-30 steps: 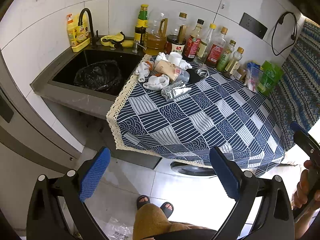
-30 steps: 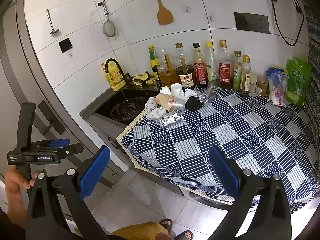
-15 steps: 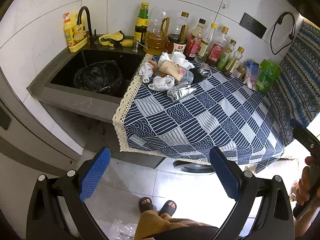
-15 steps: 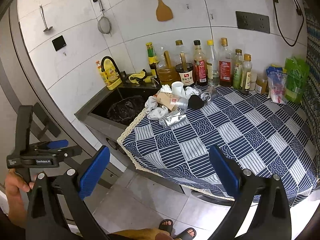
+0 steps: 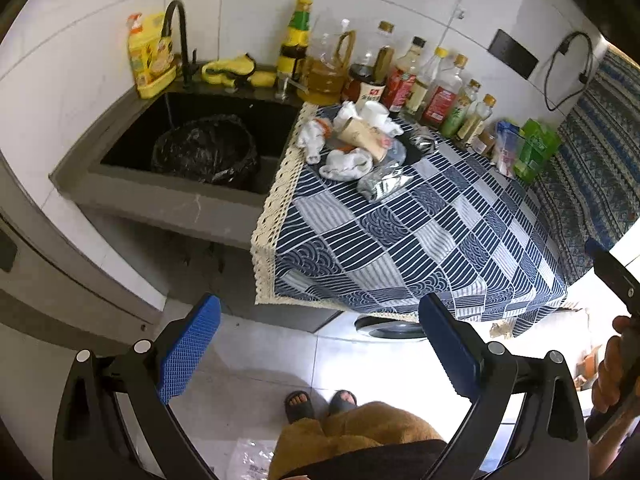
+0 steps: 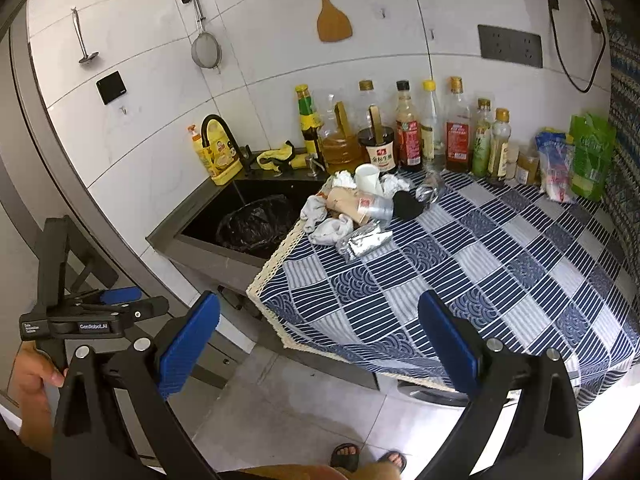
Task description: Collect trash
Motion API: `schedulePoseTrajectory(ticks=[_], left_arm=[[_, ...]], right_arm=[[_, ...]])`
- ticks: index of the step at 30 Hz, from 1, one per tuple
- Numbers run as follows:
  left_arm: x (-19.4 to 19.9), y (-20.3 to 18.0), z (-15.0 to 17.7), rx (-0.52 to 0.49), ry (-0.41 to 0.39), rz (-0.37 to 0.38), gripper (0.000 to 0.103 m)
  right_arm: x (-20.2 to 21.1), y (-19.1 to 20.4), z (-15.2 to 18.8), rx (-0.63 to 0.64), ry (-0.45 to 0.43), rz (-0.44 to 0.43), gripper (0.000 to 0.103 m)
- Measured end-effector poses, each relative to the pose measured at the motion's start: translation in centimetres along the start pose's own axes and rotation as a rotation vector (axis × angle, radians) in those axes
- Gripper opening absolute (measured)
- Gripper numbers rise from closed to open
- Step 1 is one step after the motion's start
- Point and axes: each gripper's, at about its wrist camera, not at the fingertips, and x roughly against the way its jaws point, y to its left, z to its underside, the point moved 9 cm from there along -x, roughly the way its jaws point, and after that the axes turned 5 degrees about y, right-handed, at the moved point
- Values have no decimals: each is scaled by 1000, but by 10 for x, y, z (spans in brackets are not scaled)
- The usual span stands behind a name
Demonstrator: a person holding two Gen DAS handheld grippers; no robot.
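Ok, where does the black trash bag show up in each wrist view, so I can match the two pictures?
Left wrist: the black trash bag sits in the sink, upper left of center, left of the tablecloth's lace edge.
Right wrist: the bag is left of center, again inside the sink, beside the trash pile.
Shared landmark: the yellow soap bottle next to the black faucet, behind the sink.

Left gripper [image 5: 320,354] spread wide, right gripper [image 6: 320,354] spread wide, both empty
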Motion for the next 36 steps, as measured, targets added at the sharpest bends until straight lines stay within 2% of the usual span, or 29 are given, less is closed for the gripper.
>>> schedulePoseTrajectory(ticks=[8, 13, 20, 26, 28, 31, 36], left_arm=[[-10, 21, -13, 21, 7, 5, 96], [-24, 31, -28, 58, 13, 19, 96], [-54, 46, -41, 116, 41, 7, 96], [-79, 60, -61, 185, 58, -30, 96], [-88, 63, -72, 197, 63, -47, 96], [-102, 62, -87, 219, 79, -60, 96], [-122, 53, -105, 222, 99, -70, 96]], right_arm=[[-30, 3, -11, 0, 27, 6, 98], [-55, -7, -32, 22, 46, 6, 98], [-124, -40, -64, 55, 131, -1, 98], [-204, -85, -82, -67, 268, -86, 98], [-223, -97, -88, -104, 294, -113, 98], [-252, -112, -100, -121, 313, -98, 98], [-307, -131, -116, -257, 404, -177, 98]])
